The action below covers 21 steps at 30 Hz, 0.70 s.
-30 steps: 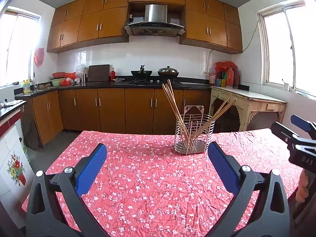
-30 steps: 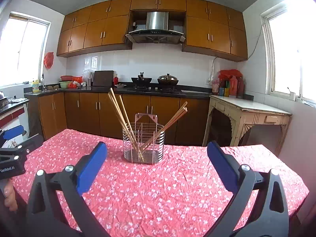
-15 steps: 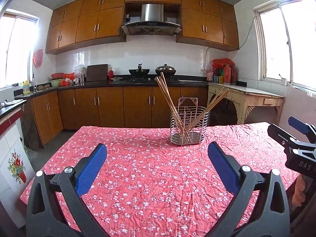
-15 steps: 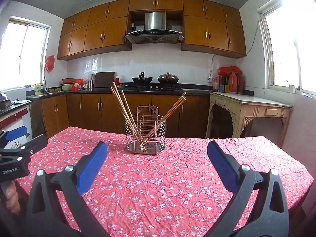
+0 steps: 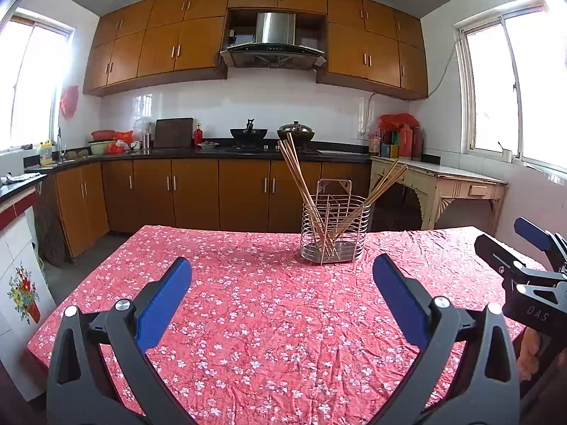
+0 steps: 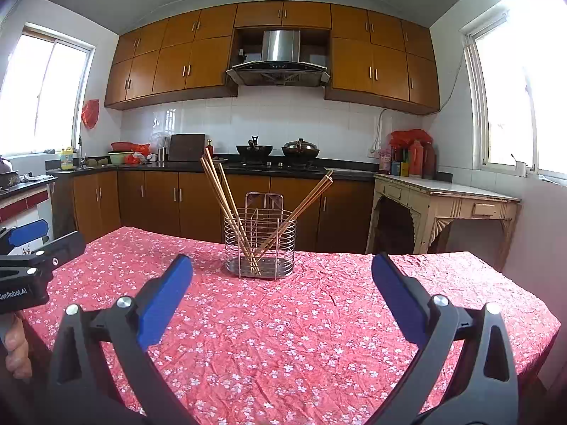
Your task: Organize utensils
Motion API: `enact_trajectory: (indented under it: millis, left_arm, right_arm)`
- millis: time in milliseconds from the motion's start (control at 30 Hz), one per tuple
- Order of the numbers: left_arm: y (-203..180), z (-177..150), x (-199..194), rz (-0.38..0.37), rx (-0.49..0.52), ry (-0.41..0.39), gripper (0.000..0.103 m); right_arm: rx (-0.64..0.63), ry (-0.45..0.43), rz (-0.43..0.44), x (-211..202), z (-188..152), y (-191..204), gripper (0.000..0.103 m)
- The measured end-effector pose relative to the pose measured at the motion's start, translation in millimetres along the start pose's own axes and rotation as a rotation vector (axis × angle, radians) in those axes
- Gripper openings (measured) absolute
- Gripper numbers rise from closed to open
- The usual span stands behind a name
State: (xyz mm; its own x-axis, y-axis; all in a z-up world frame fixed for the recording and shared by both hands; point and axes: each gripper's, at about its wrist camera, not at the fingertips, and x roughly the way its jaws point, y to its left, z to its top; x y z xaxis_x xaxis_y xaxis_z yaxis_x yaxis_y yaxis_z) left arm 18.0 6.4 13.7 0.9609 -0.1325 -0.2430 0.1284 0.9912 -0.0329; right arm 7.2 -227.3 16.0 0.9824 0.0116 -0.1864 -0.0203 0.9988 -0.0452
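Note:
A wire utensil holder [image 5: 333, 227] [image 6: 260, 244] stands near the far edge of the table with its red floral cloth [image 5: 269, 322] [image 6: 301, 322]. Several wooden chopsticks [image 5: 301, 184] [image 6: 221, 194] lean inside it, some to the left and some to the right. My left gripper [image 5: 281, 285] is open above the near half of the cloth, nothing between its blue pads. My right gripper [image 6: 281, 285] is also open and holds nothing. Each gripper shows at the edge of the other's view, well short of the holder.
Brown kitchen cabinets [image 5: 198, 194] and a dark counter with a stove and pots [image 5: 269, 134] run behind the table. A pale side table [image 5: 446, 184] stands at the right wall under a window. A hand [image 6: 16, 350] holds the left gripper's handle.
Both grippers have drawn back and risen a little, so the holder looks smaller and farther away. Both stay open.

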Motion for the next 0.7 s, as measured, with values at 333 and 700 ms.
enact_trajectory:
  millis: [333,700]
  left_arm:
    - [-5.0,0.2,-1.0,0.018,0.021,-0.018,0.101]
    - [-6.9,1.2,-1.3,0.013,0.019,-0.019,0.101]
  right_arm:
    - [0.011,-0.004,-0.004,0.2,0.2,-3.4,0.099]
    - [0.016,-0.002,0.002,-1.2,0.6,-3.9,0.099]
